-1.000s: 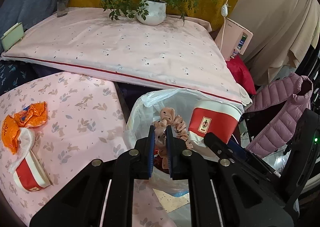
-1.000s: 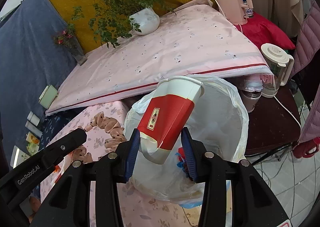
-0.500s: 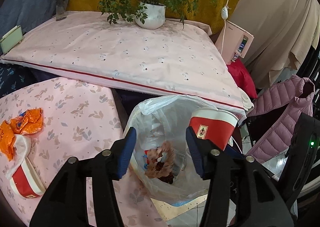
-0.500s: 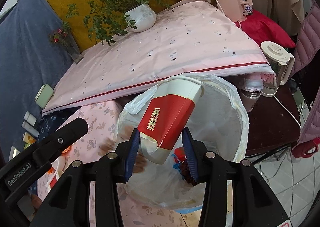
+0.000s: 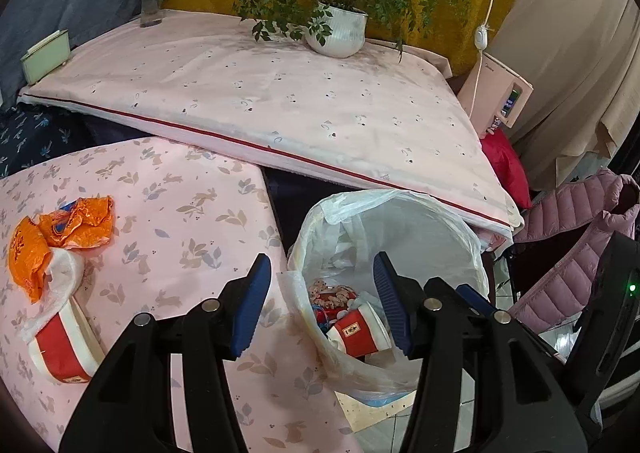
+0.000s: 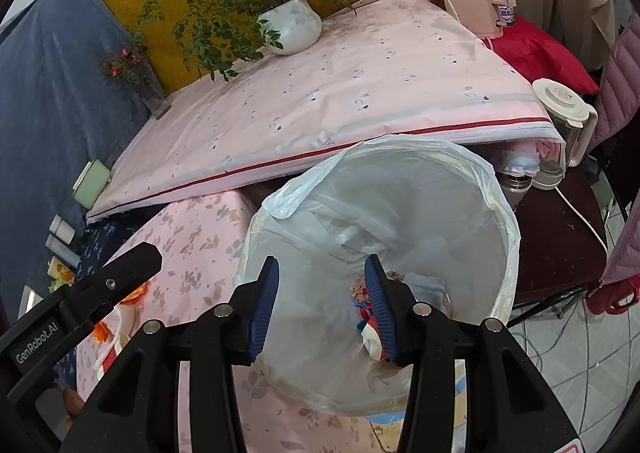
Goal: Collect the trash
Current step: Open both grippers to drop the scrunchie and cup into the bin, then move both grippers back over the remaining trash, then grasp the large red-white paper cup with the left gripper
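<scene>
I am holding my left tongs (image 5: 320,293) over the near edge of the bin (image 5: 472,237), their blue pads standing apart with nothing between them. My right tongs (image 6: 320,301) are hovering just above the bin's mouth (image 6: 504,221); their jaws are opening, and nothing is caught between the pads.

The bin is standing on the floor just beside the low worktop (image 5: 192,205) with the pink leaf-print cloth, and a thin white plastic liner (image 5: 360,205) is folded over its rim. Down inside it, a red and white paper cup (image 5: 356,333) is lying on its side among other scraps, next to a small brownish, knobbly piece that I cannot make out clearly (image 5: 332,293). From my right camera the same cup is showing only partly, behind my right pad (image 6: 372,337).

Still on the worktop, well apart from the bin, a crumpled orange wrapper (image 5: 52,237) is lying near the left edge, touching a bit of white plastic film (image 5: 60,273) that is draping over a second red and white cup (image 5: 64,349) tipped on its side.

Behind everything, a larger surface under a pale pink cloth with a red stripe (image 5: 280,101) is carrying a white pot with a leafy green plant (image 5: 340,29).
</scene>
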Tool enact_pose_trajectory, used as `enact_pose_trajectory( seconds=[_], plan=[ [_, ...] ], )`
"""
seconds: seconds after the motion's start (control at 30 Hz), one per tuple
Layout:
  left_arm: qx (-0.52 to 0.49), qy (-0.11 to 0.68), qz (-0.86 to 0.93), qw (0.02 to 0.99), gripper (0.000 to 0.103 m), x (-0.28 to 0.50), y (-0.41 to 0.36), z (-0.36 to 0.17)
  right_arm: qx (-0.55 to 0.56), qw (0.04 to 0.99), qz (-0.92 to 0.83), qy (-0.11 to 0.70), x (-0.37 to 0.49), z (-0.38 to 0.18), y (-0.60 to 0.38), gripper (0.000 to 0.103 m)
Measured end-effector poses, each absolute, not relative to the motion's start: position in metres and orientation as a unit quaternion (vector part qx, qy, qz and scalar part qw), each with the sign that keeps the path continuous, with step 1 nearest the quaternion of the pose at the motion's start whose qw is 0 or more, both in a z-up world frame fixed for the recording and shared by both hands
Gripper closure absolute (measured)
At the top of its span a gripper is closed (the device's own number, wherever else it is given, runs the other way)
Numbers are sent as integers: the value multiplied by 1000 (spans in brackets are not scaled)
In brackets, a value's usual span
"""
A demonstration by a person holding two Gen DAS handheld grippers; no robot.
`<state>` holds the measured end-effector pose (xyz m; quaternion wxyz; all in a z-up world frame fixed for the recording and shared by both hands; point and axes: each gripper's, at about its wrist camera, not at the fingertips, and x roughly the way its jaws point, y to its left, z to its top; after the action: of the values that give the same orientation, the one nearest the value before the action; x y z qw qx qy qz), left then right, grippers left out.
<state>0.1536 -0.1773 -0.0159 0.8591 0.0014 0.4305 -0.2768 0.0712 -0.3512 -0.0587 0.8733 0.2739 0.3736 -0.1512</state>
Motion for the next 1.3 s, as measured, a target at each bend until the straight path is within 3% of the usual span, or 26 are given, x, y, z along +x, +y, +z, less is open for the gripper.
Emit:
enact_pose_trajectory(
  seconds=[0.1,0.13,0.33,0.6,1.3],
  plan=[
    [-5,436,-266,860,50,155,-166,-18,268,876,-149,371,72,-56,-343,48],
    [-5,437,-262,860,43,155,-163,-19,264,877,-145,373,73,-55,-339,48],
    [-20,443,-214,870,30,154,-124,-24,251,880,-127,383,76,-54,-317,47],
    [-30,447,-131,884,20,154,-63,-32,228,884,-90,398,83,-54,-274,47],
    [-12,493,24,869,15,171,5,-83,191,877,-32,439,97,-68,-191,47]
  ],
)
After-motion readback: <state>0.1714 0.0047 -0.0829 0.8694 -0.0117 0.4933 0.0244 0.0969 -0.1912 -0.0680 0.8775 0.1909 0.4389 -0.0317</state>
